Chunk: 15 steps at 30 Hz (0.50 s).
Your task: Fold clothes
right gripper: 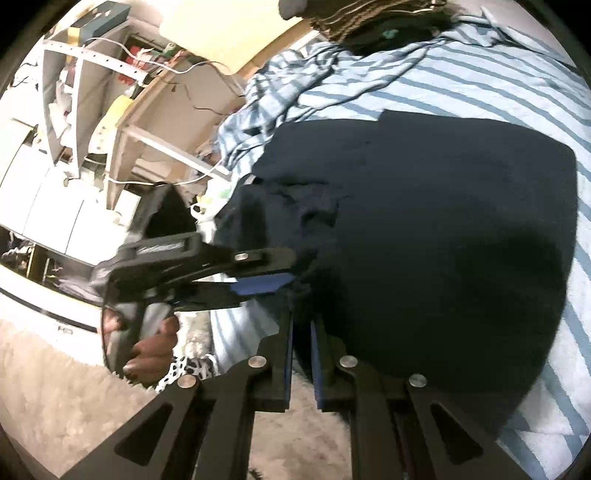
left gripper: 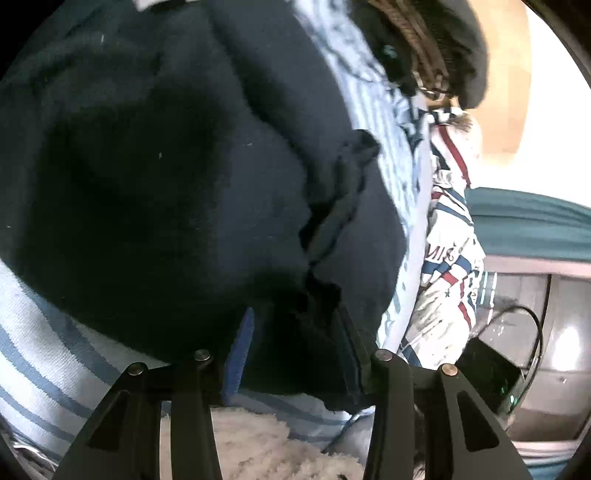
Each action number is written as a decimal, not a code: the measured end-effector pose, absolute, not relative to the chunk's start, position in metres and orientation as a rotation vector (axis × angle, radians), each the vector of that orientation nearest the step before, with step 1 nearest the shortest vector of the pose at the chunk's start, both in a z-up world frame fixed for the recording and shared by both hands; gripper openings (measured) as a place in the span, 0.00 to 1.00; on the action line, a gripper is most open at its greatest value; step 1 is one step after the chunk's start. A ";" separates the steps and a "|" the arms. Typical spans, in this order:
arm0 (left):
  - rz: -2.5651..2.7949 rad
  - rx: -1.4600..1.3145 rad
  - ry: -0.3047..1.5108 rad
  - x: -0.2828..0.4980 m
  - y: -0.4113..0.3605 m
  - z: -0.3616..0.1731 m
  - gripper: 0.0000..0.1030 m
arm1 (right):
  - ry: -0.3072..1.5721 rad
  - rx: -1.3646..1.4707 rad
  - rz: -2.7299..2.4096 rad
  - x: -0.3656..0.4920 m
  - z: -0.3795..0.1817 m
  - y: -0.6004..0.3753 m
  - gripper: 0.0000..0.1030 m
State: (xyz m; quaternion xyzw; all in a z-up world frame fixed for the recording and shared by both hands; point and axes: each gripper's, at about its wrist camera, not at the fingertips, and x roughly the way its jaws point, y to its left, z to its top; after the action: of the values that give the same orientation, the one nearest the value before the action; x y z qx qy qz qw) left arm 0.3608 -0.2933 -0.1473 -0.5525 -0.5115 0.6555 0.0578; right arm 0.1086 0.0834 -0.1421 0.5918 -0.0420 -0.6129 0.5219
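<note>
Now, right tongs (right gripper: 301, 328) clenched on dark navy garment (right gripper: 424, 240), left tongs (left gripper: 295, 325) parted astride its edge, striped towel (right gripper: 443, 88) beneath.

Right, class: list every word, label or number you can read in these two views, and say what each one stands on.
"MIS": partial blue letters, seemingly mirrored, on the white patterned garment; the rest is blurred.
Boxes on the shelves: no print can be made out.
Dark garment: no lettering shows.

Dark garment (right gripper: 424, 229) lying on striped towel (right gripper: 480, 85), shelving (right gripper: 92, 92) off left, rug (right gripper: 55, 369) below.
</note>
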 end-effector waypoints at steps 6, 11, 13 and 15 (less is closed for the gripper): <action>1.957 -1.725 -1.475 0.348 -0.283 -0.145 0.44 | -0.135 1.423 -1.443 0.104 -0.143 0.080 0.10; 2.014 -1.868 -1.156 0.331 -0.254 -0.133 0.29 | -0.137 1.426 -1.431 0.104 -0.144 0.079 0.10; 2.030 -1.885 -1.079 0.321 -0.244 -0.131 0.21 | -0.119 1.428 -1.418 0.107 -0.145 0.076 0.10; 2.097 -1.904 -1.029 0.316 -0.245 -0.133 0.05 | -0.100 1.435 -1.397 0.110 -0.148 0.071 0.10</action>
State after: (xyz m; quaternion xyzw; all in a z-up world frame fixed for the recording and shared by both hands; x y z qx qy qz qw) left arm 0.3158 -0.2453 -0.1326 -0.6305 -0.3408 0.6944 0.0641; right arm 0.1097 0.0714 -0.1480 0.6031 -0.0419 -0.5872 0.5383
